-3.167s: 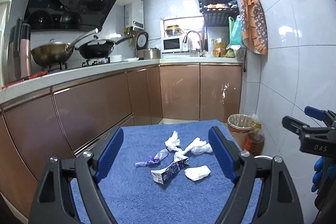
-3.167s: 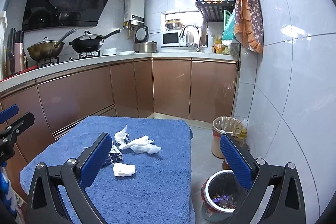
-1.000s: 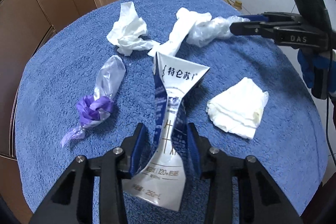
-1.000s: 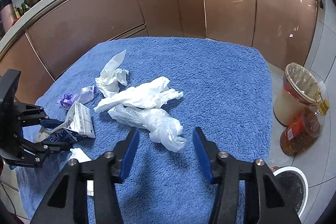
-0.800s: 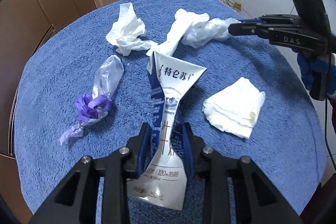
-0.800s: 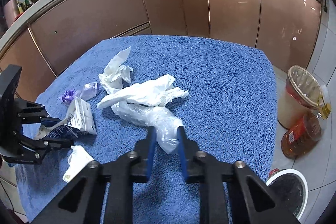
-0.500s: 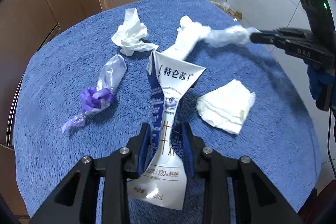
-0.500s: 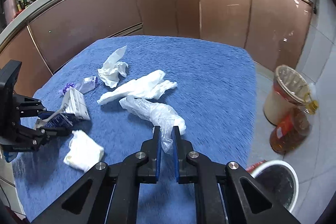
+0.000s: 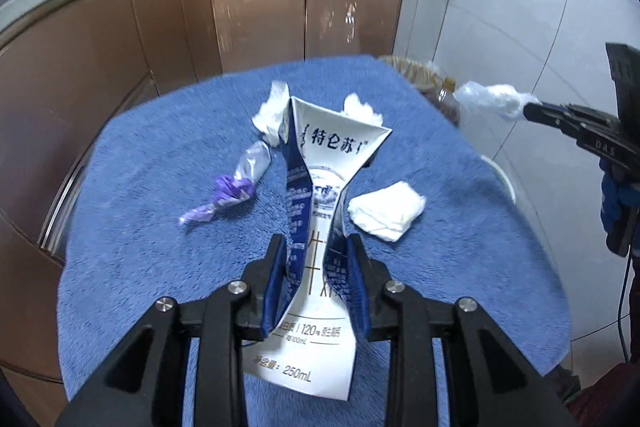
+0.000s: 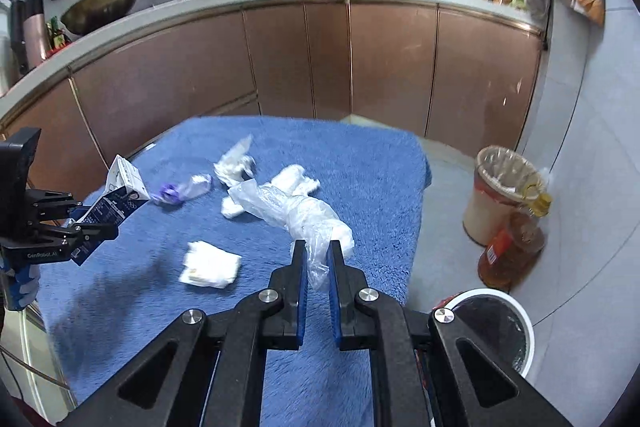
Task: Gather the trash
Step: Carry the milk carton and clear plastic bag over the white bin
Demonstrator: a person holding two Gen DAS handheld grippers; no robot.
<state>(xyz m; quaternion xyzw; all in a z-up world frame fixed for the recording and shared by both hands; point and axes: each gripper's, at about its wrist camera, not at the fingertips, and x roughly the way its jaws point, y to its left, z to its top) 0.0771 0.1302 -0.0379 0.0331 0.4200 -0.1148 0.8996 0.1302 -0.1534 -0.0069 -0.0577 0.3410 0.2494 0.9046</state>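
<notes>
Step in hand: carrying two picked-up items to disposal. The left tool (image 9: 316,259) pinches a flattened milk carton (image 9: 320,187) above the blue counter (image 9: 140,247). The right tool (image 10: 317,259) is pressed together on a clear plastic bag (image 10: 296,211), apparently fully clear of the counter. Next move: swing both over the white-rimmed bin (image 10: 496,331) on the floor, then release.

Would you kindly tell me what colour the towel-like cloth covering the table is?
Blue; the fuzzy table cloth shows best in the left wrist view.
</notes>
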